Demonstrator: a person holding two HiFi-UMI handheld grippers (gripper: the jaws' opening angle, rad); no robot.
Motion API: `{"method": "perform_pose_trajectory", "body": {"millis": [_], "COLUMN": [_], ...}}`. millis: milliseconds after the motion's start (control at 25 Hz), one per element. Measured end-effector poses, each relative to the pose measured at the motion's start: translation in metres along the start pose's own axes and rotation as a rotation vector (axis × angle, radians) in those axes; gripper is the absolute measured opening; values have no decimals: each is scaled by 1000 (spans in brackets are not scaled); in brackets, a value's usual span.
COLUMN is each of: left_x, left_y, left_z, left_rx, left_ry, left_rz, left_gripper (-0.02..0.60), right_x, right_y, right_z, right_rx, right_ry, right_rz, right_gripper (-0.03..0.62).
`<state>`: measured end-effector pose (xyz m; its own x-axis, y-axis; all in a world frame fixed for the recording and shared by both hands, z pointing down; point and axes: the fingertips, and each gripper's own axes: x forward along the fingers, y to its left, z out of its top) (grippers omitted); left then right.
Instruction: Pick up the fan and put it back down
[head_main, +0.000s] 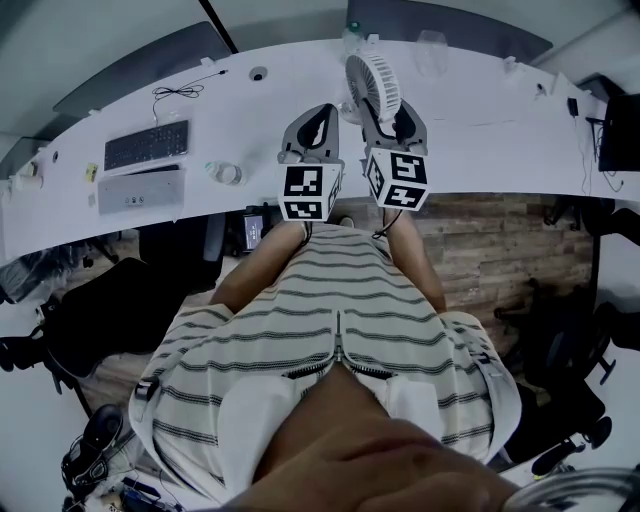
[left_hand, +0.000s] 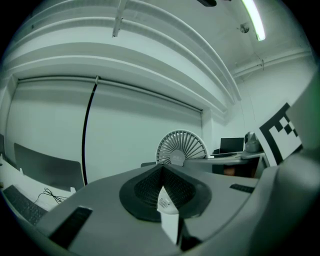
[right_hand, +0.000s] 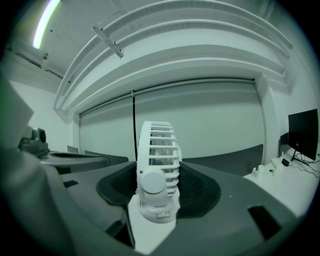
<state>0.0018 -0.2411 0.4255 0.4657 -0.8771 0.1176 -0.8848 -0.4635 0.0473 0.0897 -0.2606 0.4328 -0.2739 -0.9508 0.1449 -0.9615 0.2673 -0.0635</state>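
Head view, with both gripper views. The right tool (head_main: 392, 118) is closed on the fan (right_hand: 157, 150): in the right gripper view its 2 dark pads press the lower body of the white fan from either side, and the ribbed cage stands upright – edge-on to the camera – above them. In the head view the fan is seen over the far part of the curved white table (head_main: 480, 110), just beyond the right tool's tip; whether its base rests on the table cannot be told. The left tool (left_hand: 162, 170) is held just beside the right one, at its left. Its jaws are brought together at the tip and nothing is gripped, though a small white label is seen at the seam between the pads. From the left gripper view the fan's round grille is seen face-on, beyond and slightly right of that tip. A keyboard (head_main: 146, 145) lies well to the left on the table. Below both tools the person's striped shirt (head_main: 330, 300) fills the lower frame.
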Motion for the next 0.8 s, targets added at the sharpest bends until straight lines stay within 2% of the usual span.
{"method": "perform_pose_trajectory", "body": {"millis": [800], "left_x": [-7], "left_y": [13], "left_z": [-2], "left_rx": [-7], "left_ry": [14], "left_rz": [19], "left_gripper": [8], "right_x": [16], "right_y": [-4], "right_z": [-17], "right_rx": [-13], "right_ry": [46], "right_rz": [14], "right_gripper": [227]}}
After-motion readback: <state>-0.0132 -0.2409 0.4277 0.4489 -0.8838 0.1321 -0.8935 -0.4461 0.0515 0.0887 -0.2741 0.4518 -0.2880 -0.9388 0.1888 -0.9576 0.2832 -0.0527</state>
